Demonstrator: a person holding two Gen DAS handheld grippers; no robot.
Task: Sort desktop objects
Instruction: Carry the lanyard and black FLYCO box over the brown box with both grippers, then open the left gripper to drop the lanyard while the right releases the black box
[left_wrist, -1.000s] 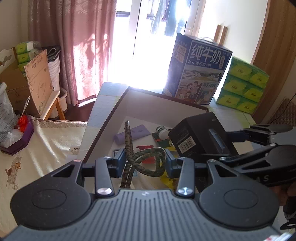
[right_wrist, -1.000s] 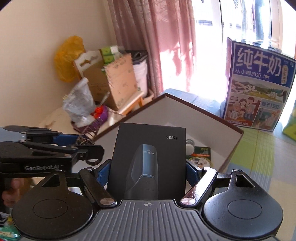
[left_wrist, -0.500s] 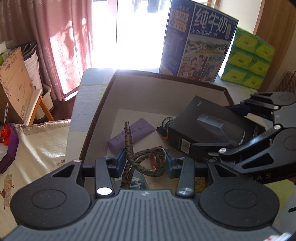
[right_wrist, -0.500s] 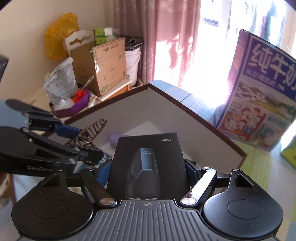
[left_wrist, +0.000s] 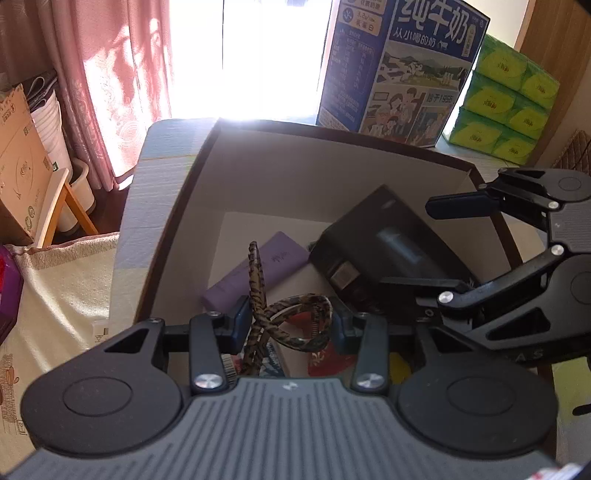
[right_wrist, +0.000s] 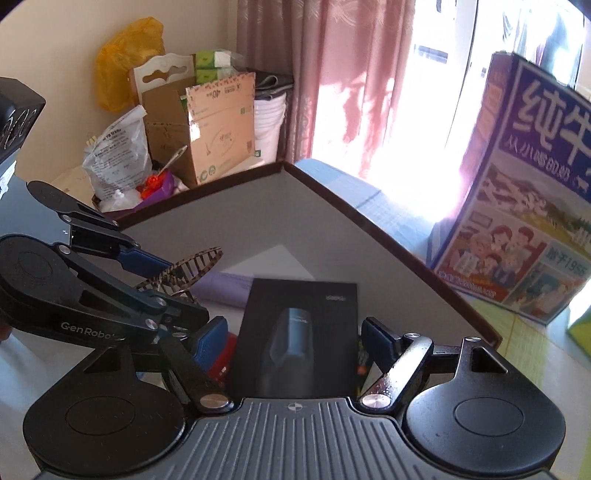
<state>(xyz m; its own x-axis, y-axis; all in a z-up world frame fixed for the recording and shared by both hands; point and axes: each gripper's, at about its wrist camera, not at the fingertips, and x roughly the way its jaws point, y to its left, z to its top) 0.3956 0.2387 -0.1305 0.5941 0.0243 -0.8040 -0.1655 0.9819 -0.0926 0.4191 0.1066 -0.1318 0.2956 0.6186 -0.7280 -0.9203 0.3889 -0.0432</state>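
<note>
Unloading step: right gripper (right_wrist: 291, 336) is opening around the black box (right_wrist: 299, 339) in the tray (left_wrist: 295, 173); left gripper (left_wrist: 288, 321), at 9 o'clock, grips the striped cord (left_wrist: 295, 325), to release next.

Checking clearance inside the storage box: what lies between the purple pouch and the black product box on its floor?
Nothing: in the left wrist view a bare strip of the storage box floor separates the purple pouch from the black product box. The patterned cord crosses in front of the pouch only.
</note>
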